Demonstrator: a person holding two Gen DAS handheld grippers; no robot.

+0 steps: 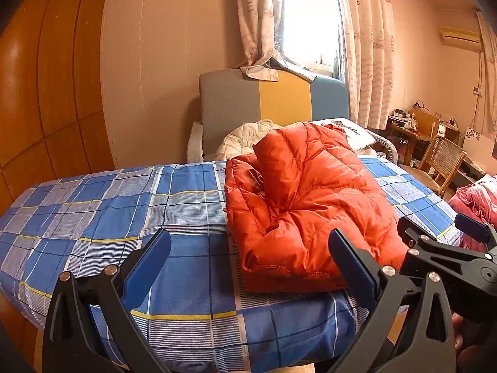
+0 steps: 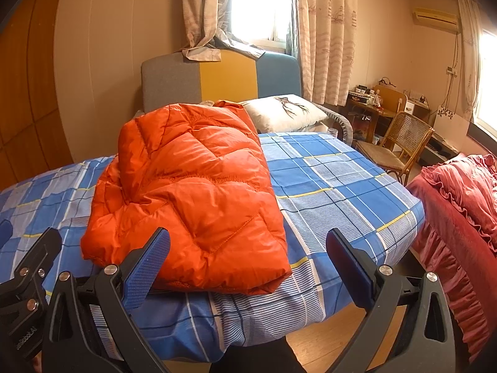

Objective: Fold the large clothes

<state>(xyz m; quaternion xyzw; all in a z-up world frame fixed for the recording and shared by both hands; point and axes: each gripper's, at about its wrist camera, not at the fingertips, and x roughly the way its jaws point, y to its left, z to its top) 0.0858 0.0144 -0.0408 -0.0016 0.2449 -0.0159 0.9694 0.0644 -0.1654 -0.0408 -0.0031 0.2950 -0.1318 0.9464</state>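
A home bedroom: plaid-sheeted bed [image 1: 124,205], pillow [image 2: 282,112], curtains [image 2: 323,31].

Ahead of me at twelve o'clock a bright window [image 2: 264,3] glows between patterned curtains [image 2: 323,37] above a colour-block headboard [image 2: 217,76]; a rattan chair [image 2: 400,143] and cluttered desk [image 2: 372,105] sit at two o'clock.
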